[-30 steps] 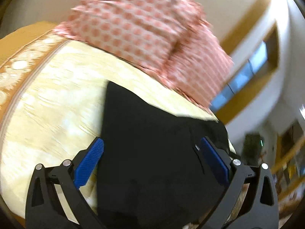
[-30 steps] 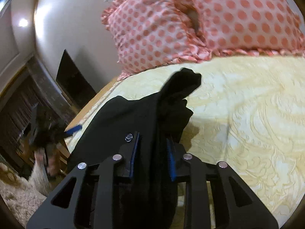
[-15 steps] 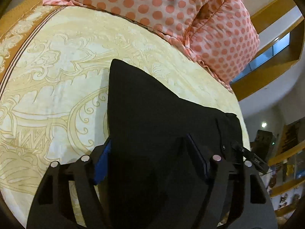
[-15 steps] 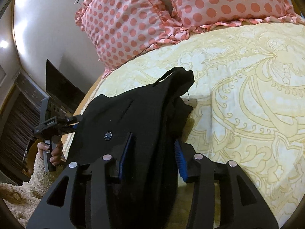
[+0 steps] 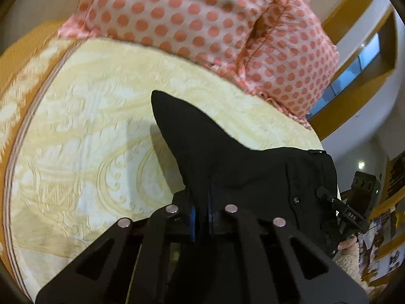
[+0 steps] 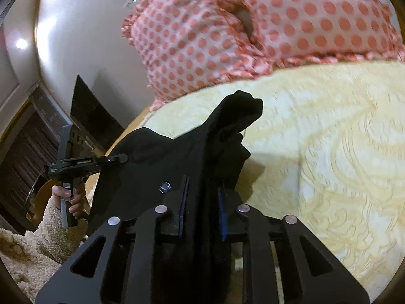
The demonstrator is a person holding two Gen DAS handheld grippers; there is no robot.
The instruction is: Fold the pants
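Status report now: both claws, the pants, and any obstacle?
Left claw shut on black pants. Right claw shut on them too. Pants bunched over yellow bedspread. Nothing blocking; polka-dot pillows behind.

Pants (image 5: 227, 157) on bedspread (image 5: 88, 152), pillows (image 5: 202, 20) behind.

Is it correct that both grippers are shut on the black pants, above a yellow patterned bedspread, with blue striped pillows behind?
Not quite. The pillows are pink with coral polka dots, not blue striped; both wrist views show it. The rest holds: the left gripper and the right gripper have their jaws shut on the black pants, above the yellow patterned bedspread.
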